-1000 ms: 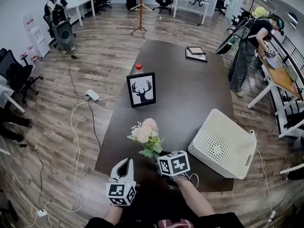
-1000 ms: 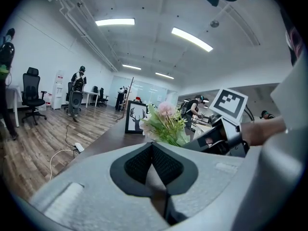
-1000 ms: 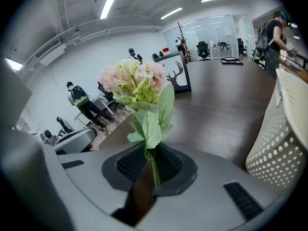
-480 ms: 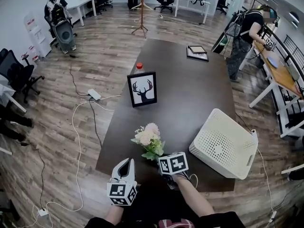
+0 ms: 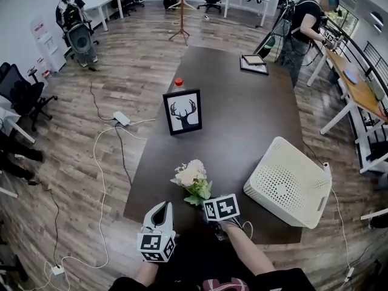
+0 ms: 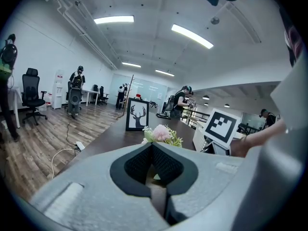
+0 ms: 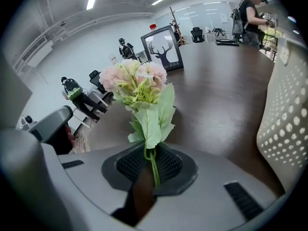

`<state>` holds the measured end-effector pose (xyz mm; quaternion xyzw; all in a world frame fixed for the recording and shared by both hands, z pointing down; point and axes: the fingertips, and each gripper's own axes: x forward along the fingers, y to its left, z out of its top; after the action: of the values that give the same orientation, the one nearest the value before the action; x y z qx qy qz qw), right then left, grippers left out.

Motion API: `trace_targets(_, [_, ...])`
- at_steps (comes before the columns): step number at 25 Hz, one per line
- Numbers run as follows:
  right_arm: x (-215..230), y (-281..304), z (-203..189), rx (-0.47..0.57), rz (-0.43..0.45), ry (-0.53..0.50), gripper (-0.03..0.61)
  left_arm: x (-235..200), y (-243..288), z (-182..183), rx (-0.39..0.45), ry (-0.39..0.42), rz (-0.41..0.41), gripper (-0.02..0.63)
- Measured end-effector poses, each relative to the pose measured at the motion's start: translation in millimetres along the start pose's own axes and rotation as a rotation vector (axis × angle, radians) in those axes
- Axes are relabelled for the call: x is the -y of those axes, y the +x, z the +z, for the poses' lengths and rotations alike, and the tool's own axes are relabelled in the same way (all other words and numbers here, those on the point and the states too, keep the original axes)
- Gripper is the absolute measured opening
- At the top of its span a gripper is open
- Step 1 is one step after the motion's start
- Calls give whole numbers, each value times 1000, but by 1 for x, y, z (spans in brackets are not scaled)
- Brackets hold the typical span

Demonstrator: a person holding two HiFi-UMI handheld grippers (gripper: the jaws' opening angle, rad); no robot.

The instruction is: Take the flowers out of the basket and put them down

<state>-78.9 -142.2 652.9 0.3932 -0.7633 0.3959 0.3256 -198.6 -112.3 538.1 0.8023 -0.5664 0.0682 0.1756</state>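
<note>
flowers out of basket, in right gripper

right gripper (image 7: 149,166) jaws nearly closed, clamped on the green stem of the flowers (image 7: 137,81); blooms stick out past the pads, over the near end of the table (image 5: 242,114). white basket (image 5: 288,183) on its side at 3 o'clock from the flowers, apart from them. deer picture frame (image 5: 183,112) at 12 o'clock. left gripper (image 6: 153,163) at 8 o'clock from the flowers, pads together, holding nothing.
</note>
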Motion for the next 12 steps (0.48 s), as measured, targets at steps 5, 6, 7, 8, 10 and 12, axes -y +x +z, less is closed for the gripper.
trace_targets(5, [1,8,-5,-20,1,10,63,-4,0,-3,-12,-11,8,9])
trace_targets(6, [1,9,-5,-23,1,11,63,-4,0,-4,-15,-13,8,9])
trace_targets(7, [0,10,-6,-27,0,12,63,-5,0,-4,-17,-13,8,9])
trace_targets(8, [1,11,-6,-31,-1,14,64,-5,1,-5,-19,-13,8,9])
trace_targets(10, [1,14,-8,-39,-1,18,66,-6,1,-5,-20,-12,8,9])
trace_targets(12, [3,18,-8,-47,3,19,69,-7,2,-5,-18,-12,9,9])
